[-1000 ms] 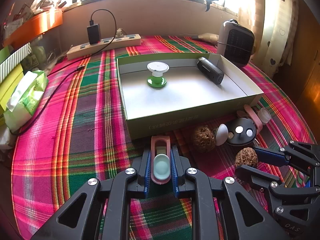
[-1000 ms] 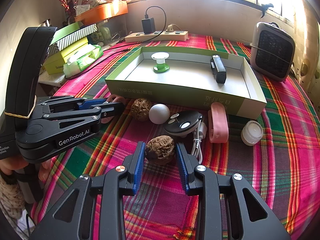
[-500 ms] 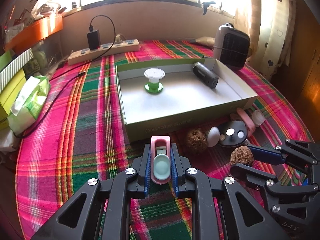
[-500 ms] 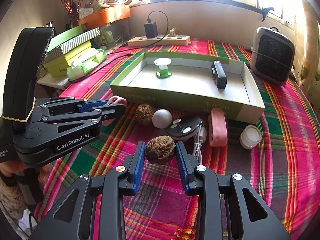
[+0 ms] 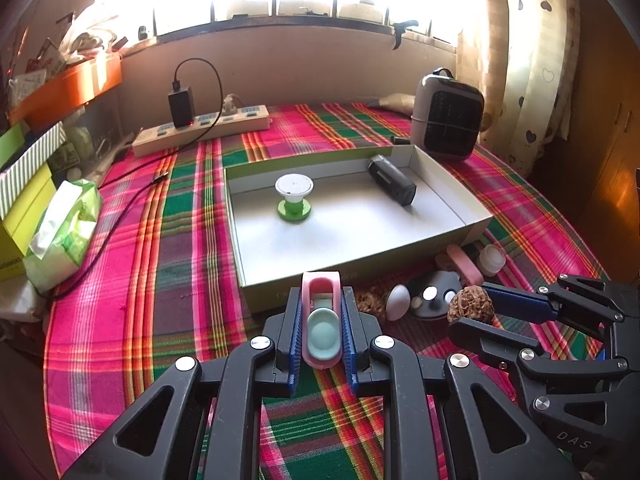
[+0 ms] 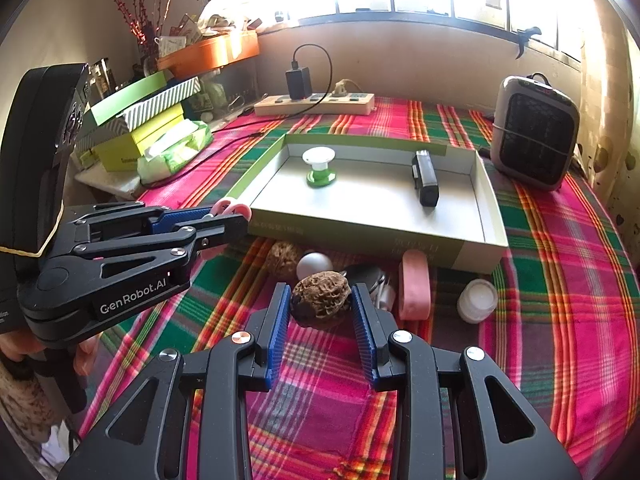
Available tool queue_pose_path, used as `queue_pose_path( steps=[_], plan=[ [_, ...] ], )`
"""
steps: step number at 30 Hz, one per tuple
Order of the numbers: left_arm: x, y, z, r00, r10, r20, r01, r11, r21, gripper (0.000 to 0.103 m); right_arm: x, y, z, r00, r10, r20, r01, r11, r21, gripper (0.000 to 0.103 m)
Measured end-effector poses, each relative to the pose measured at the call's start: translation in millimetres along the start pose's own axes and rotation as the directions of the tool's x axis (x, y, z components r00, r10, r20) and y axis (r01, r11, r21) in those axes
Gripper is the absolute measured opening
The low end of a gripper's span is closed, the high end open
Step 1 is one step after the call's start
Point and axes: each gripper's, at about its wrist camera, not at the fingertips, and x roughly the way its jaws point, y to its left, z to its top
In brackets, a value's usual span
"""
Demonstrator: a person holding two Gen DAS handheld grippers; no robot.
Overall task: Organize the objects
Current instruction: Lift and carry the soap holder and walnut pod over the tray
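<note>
The left tongs are closed on a pink clip-like holder with a pale green oval insert; its long axis runs straight forward along the fingers, its open looped end pointing toward the near wall of the open box. The holder is raised clear of the plaid table, just short of the box's front edge. The right tongs are closed on a wrinkled brown walnut, pinched at its 2 ends so its long axis lies crosswise between the blue pads. The nut sits at the fingertips, above the cloth in front of the box. In the left wrist view the same nut shows at the tip of the right tongs, to the right of the holder. Inside the box stand a green and white spool, upright near the back left, and a black oblong device lying flat, its long axis running front to back, near the right wall. On the table along the box's front wall lie a second walnut, a white ball, a round black device, a pink case with its long axis front to back, and a small white jar. Behind the box are a power strip and a small heater. A tissue pack lies at the left edge.
</note>
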Motion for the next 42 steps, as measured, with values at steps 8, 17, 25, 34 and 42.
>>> queue_pose_path(
  steps=[8, 17, 25, 34, 42],
  plan=[
    [3, 2, 10, 1.0, -0.001, 0.01, 0.001, 1.0, -0.013, 0.016, -2, -10, 15, 1.0, -0.013, 0.022, 0.012, 1.0, 0.004, 0.033],
    [20, 9, 24, 1.0, -0.002, -0.001, 0.002, 1.0, -0.026, 0.016, 13, -22, 43, 0.999, -0.034, 0.032, 0.034, 0.999, -0.001, 0.033],
    [38, 13, 37, 1.0, 0.004, -0.012, -0.005, 1.0, -0.029, 0.016, 42, -37, 67, 0.998, -0.054, 0.016, 0.054, 0.999, -0.002, 0.033],
    [60, 19, 48, 0.999, 0.015, -0.029, -0.016, 0.999, -0.037, 0.016, 80, -51, 90, 0.996, -0.084, -0.028, 0.084, 0.996, -0.007, 0.033],
    [73, 23, 51, 0.998, 0.027, -0.051, -0.03, 0.998, -0.048, 0.016, 108, -55, 107, 0.994, -0.085, -0.07, 0.083, 0.996, -0.029, 0.033]
  ],
)
